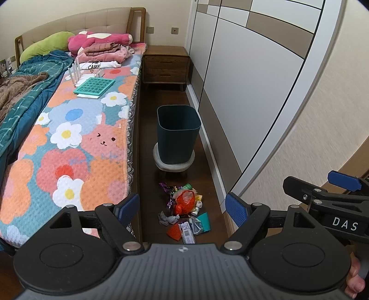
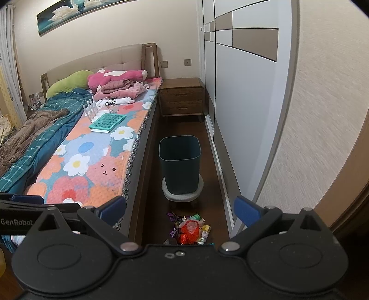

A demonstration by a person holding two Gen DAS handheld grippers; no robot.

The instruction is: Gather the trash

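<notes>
The trash pile (image 1: 184, 210) is lying on the dark floor (image 1: 150, 138), stretching toward the far bin (image 1: 177, 131) beside the bed (image 1: 80, 138). Both grippers, left (image 1: 183, 207) and right (image 2: 180, 207), are hanging wide open, holding nothing.

A dark teal wastebasket (image 1: 178, 132) stands upright and empty-looking on a low round stool; just before the stool, a trash pile (image 1: 184, 211) with a red bag litters the floor.

A home bedroom. Shown by a bed (image 2: 96, 161) with a padded headboard (image 2: 103, 60) and flowered quilt, folded clothes (image 2: 120, 91) and a pink plush toy (image 2: 115, 77) at its head end, a wooden nightstand (image 2: 182, 98) just beside the bed's far corner, sliding wardrobe doors (image 2: 239, 87) along the right wall, a swan painting (image 2: 78, 11) above.
</notes>
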